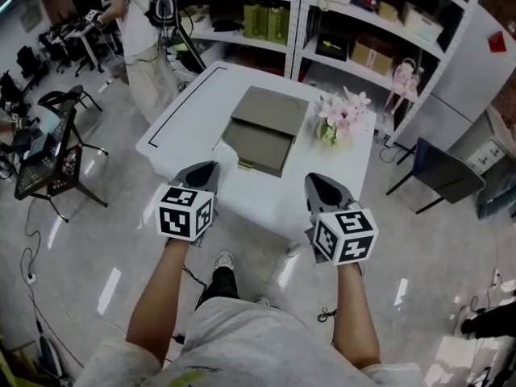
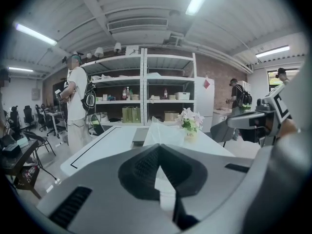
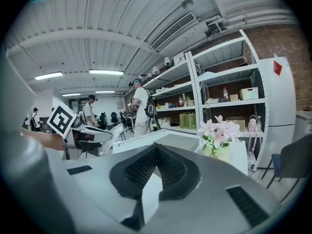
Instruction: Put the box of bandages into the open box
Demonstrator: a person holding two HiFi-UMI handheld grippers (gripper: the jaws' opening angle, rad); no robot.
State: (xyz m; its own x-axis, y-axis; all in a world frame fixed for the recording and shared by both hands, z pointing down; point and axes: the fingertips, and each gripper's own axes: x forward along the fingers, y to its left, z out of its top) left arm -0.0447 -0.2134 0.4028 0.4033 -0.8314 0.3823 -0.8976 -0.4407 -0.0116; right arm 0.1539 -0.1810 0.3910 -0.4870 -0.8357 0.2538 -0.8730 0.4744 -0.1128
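A flat grey-olive box [image 1: 262, 131] lies open near the middle of the white table [image 1: 181, 115]; it also shows low in the left gripper view [image 2: 140, 135] and the right gripper view [image 3: 181, 140]. A small pale item [image 1: 245, 166] rests at the box's near edge; it is too small to tell whether it is the box of bandages. My left gripper [image 1: 203, 172] hovers at the table's near edge, left of the box, shut and holding nothing [image 2: 157, 147]. On the other side, my right gripper [image 1: 320, 187] is level with it, also shut and holding nothing [image 3: 156, 147].
A pot of pink flowers [image 1: 340, 115] stands on the table right of the box. Shelving [image 1: 347, 31] runs behind the table. A person [image 1: 141, 39] stands at the far left corner. A dark chair [image 1: 443, 176] is on the right, a black cart [image 1: 44, 164] on the left.
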